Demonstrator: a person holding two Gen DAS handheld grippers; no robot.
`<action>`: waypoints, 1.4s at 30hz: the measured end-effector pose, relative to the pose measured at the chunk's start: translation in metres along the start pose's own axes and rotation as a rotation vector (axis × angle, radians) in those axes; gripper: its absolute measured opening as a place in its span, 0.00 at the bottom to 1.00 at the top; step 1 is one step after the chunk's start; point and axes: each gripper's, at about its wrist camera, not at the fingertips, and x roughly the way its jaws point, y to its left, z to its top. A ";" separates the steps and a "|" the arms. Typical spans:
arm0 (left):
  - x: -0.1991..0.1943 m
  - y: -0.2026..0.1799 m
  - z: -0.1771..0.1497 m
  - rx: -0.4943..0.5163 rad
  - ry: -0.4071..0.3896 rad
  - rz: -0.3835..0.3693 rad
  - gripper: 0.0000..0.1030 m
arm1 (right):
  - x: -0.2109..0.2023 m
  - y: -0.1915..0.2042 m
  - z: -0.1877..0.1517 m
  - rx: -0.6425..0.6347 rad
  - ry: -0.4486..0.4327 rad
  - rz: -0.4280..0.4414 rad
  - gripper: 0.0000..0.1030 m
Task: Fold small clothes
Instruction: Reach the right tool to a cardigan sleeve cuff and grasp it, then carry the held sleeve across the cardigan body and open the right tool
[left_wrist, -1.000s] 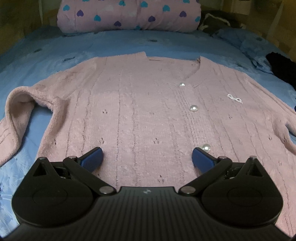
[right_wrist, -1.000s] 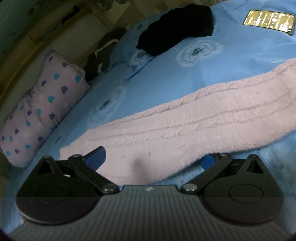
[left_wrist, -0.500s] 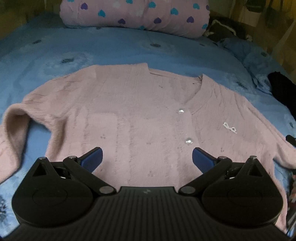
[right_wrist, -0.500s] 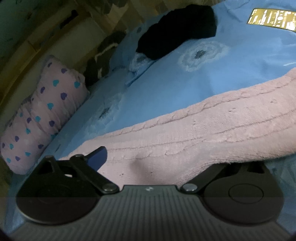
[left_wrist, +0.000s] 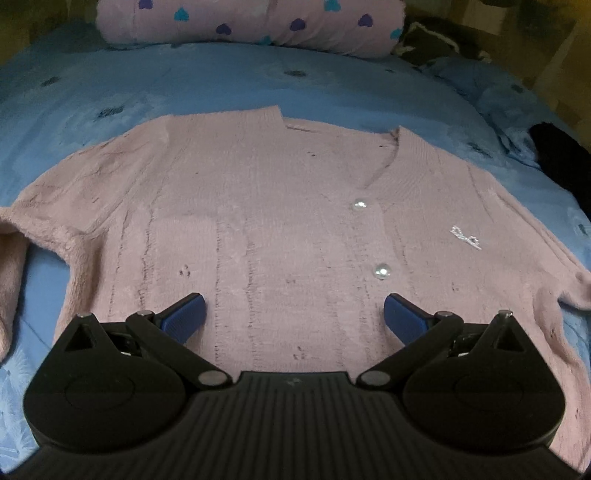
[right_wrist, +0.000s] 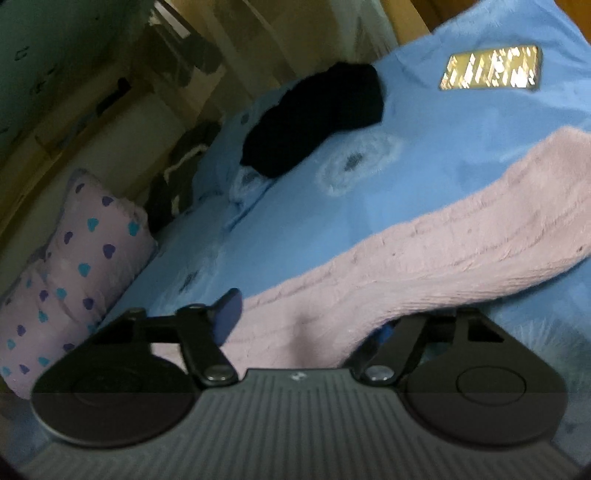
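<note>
A pink knitted cardigan with pearl buttons lies spread flat, front up, on the blue bedspread. My left gripper hovers open over the cardigan's lower body, with nothing between its blue pads. In the right wrist view one pink sleeve stretches across the bed. My right gripper straddles the sleeve's near part and its jaws are closing. The left finger stands at the sleeve's edge. The right finger is mostly hidden under the fabric.
A pink pillow with heart prints lies at the head of the bed. A black garment sits on the bedspread beyond the sleeve, and a gold-patterned flat rectangle lies further off. Dark clothes are heaped beside the pillow.
My left gripper has drawn back and up, so more of the cardigan shows. My right gripper's jaws have narrowed around the sleeve, and its view has tipped upward.
</note>
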 end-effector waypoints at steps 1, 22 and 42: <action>0.000 -0.001 -0.001 0.009 -0.001 0.000 1.00 | 0.001 0.003 0.001 -0.026 -0.009 0.003 0.42; -0.021 0.014 0.008 0.005 -0.063 0.074 1.00 | -0.031 0.141 0.001 -0.537 -0.104 0.371 0.11; -0.023 0.038 0.016 -0.073 -0.062 0.114 1.00 | -0.009 0.220 -0.148 -0.891 0.260 0.585 0.12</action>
